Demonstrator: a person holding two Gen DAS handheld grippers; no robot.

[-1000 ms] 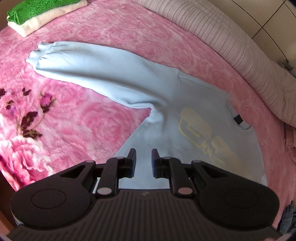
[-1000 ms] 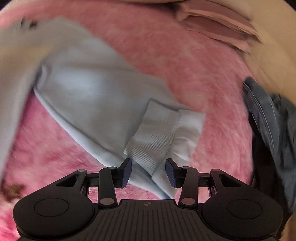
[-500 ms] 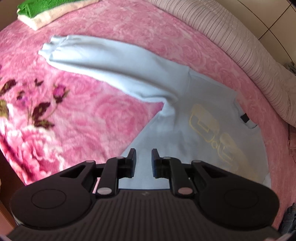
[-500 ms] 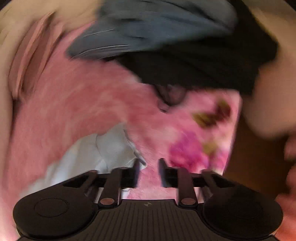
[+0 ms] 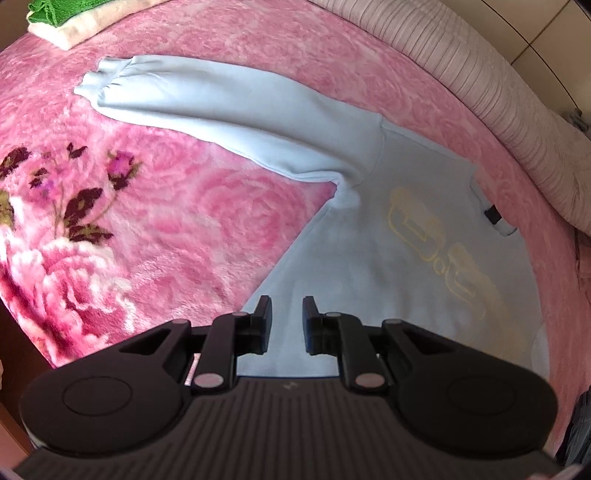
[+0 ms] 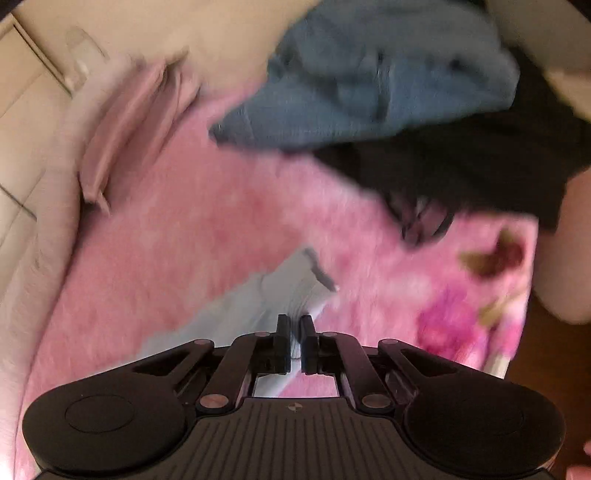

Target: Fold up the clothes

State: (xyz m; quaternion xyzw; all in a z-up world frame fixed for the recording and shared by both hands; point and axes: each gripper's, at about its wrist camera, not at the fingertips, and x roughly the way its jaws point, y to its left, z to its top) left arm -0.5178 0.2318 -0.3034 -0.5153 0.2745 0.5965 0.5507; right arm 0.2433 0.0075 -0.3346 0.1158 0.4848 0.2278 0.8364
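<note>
While your right gripper [image 6: 294, 332] is clenched on the sweatshirt's hem corner [image 6: 295, 291], carry it across evenly; your left gripper [image 5: 287, 317], released, hovers over the sweatshirt [image 5: 388, 266] spread on the pink blanket [image 5: 177, 229].

The sweatshirt [image 5: 369, 236] is pale blue, with a faded yellow print on its chest and a small black-and-white tag at the neck, and it lies on a blanket [image 5: 192, 229] of bright pink rose pattern with dark maroon buds and olive leaves. At the far corner a green knit [image 5: 55, 11] sits on a cream folded cloth [image 5: 81, 31], and along the edge runs a beige ribbed bolster [image 5: 480, 85]. In the right wrist view a denim-blue garment [image 6: 369, 85] lies against a black one [image 6: 461, 166], and both grippers are black.
</note>
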